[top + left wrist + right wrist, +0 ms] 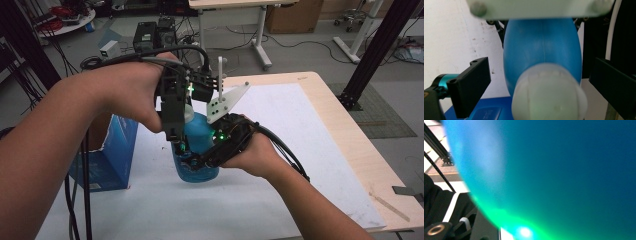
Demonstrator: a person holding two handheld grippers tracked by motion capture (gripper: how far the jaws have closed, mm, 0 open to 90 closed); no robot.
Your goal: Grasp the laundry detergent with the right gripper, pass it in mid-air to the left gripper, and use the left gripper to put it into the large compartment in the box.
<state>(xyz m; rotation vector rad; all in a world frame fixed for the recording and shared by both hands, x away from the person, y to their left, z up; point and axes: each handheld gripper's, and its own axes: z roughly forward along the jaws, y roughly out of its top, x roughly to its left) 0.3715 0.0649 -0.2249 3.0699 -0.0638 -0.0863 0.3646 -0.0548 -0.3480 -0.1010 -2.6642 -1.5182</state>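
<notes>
A blue bottle (201, 136) with a white cap (549, 97) stands upright on the white sheet (280, 150) at mid-table. My right gripper (194, 159) comes in from the right and is shut on the bottle's lower body, whose blue wall (561, 170) sits right against the right gripper view's camera. My left gripper (187, 120) points down over the top of the bottle. In the left gripper view its black jaws stand on either side of the cap, the left one clearly apart from it, so the left gripper (541, 85) is open around the cap.
A blue carton (107, 155) stands at the table's left edge, close to my left forearm. The wooden table (350, 130) extends to the right beyond the sheet. Cables trail from both grippers. Desks, boxes and black frame posts stand on the floor behind.
</notes>
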